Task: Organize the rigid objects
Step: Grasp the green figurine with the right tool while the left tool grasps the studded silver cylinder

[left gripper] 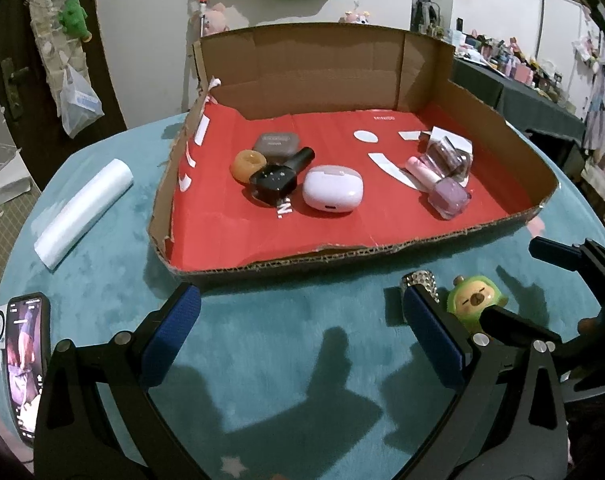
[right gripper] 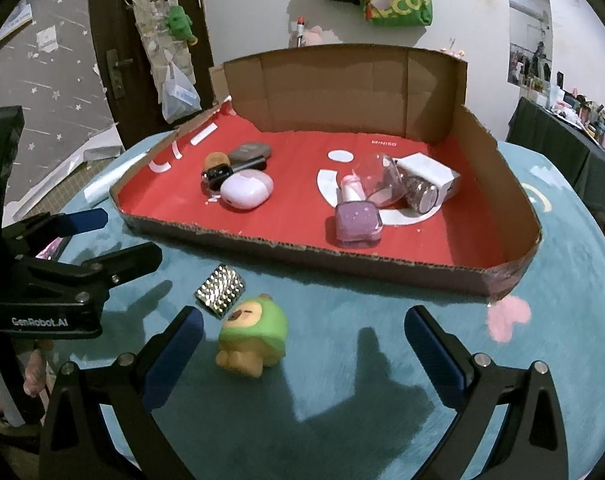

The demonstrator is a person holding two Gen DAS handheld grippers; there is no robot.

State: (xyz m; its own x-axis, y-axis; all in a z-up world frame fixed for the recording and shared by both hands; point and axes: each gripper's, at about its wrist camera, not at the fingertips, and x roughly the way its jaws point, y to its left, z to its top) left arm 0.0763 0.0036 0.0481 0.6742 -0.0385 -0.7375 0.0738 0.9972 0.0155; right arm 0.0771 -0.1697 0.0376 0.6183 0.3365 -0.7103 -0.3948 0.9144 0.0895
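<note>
At the far left of the teal plush tablecloth (left gripper: 286, 344) lie a dark smartphone (left gripper: 24, 364) and a roll of clear plastic bags (left gripper: 84, 212), well clear of the work. The left gripper (left gripper: 302, 328) hovers spread wide and empty over bare cloth in front of the shallow cardboard tray with a red floor (left gripper: 382, 248). Inside the tray one cluster holds an amber ring-shaped piece (left gripper: 248, 165), a black glittery nail-polish bottle (left gripper: 276, 182) and a pale lilac earbud case (right gripper: 246, 190); farther right sits a square lilac polish bottle (right gripper: 358, 226). Outside, near the front wall, rest a rhinestone-studded silver cylinder (right gripper: 221, 295) and, just beside it, a green-hooded bear figurine (right gripper: 252, 334). The right gripper (right gripper: 302, 342) is also wide and empty, with the figurine nearer its left finger. Closing from here would probably pinch off-centre, so the rounded toy could squirt sideways and knock the cylinder rolling.
</note>
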